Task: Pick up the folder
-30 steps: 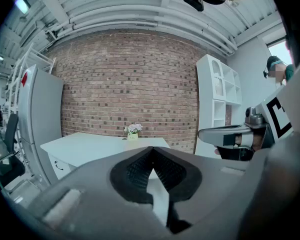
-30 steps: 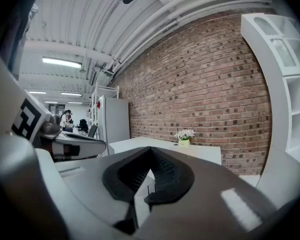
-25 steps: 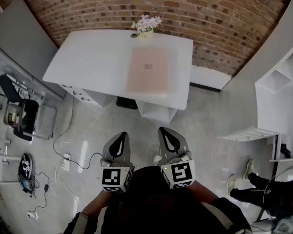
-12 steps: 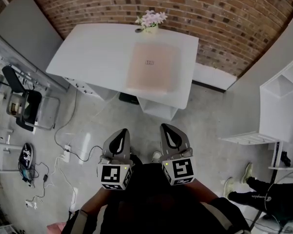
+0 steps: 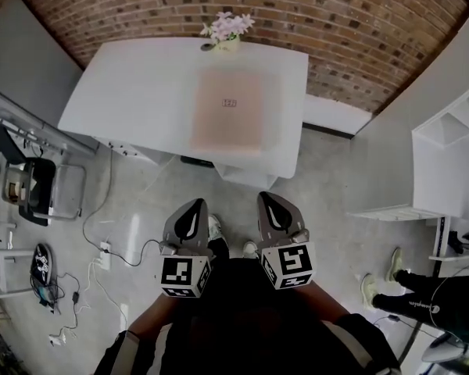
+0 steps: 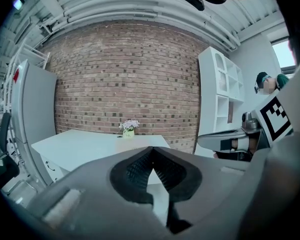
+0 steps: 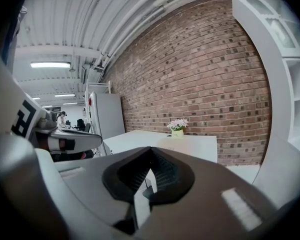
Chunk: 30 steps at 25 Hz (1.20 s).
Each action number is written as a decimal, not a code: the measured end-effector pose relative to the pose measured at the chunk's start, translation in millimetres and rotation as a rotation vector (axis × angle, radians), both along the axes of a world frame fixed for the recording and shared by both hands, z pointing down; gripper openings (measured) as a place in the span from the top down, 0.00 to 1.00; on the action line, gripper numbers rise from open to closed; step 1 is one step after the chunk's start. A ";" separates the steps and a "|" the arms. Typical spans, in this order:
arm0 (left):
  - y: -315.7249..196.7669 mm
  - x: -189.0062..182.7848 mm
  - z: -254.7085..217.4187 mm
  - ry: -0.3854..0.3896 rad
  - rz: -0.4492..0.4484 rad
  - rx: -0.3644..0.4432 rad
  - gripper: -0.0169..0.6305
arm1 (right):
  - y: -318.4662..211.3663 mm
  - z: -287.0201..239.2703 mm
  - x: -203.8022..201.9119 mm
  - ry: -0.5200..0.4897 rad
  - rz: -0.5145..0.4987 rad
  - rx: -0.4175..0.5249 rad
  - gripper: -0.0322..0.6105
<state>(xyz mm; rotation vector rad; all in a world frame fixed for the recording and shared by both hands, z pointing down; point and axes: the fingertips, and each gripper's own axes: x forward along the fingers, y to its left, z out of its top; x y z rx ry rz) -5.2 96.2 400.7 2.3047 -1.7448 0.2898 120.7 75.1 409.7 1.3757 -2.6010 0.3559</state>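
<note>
A pale pink folder (image 5: 228,110) lies flat on the white table (image 5: 133,100) ahead, toward its right side, with a small dark label near its middle. In the left gripper view the folder (image 6: 135,144) shows as a thin strip on the tabletop. Both grippers hang over the floor, well short of the table, held side by side in front of the person's body. My left gripper (image 5: 192,208) is shut and holds nothing. My right gripper (image 5: 267,202) is likewise shut and holds nothing. In their own views the jaw tips (image 6: 151,149) (image 7: 151,149) meet.
A small pot of pale flowers (image 5: 227,31) stands at the table's back edge by the brick wall. White shelving (image 5: 453,143) rises on the right. A black chair (image 5: 27,190) and cables (image 5: 102,248) lie on the floor at the left. A second person's legs (image 5: 410,303) show lower right.
The view has swung so that the table sits slightly left and higher. Both grippers have shifted forward a little, still shut and side by side.
</note>
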 end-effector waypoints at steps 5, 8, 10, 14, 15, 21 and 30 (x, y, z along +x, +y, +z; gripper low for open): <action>-40.9 -12.0 3.6 0.013 0.045 -0.007 0.97 | -33.6 9.0 -9.5 0.023 0.043 -0.028 0.95; -63.9 -21.2 7.2 0.027 0.067 -0.013 0.97 | -54.8 15.0 -15.9 0.047 0.072 -0.042 0.95; -77.8 -27.5 10.2 0.035 0.083 -0.018 0.97 | -67.7 17.8 -20.1 0.067 0.090 -0.048 0.95; -103.5 -40.6 17.9 0.052 0.112 -0.042 0.97 | -91.3 21.8 -26.7 0.107 0.130 -0.066 0.95; -109.4 -44.3 19.4 0.053 0.118 -0.047 0.97 | -96.9 22.5 -28.2 0.114 0.139 -0.070 0.95; -142.3 -69.0 30.3 0.045 0.159 -0.074 0.97 | -130.1 37.6 -39.8 0.151 0.197 -0.106 0.95; -181.2 -92.7 57.1 0.068 0.172 -0.130 0.90 | -169.4 59.8 -37.8 0.182 0.249 -0.171 0.93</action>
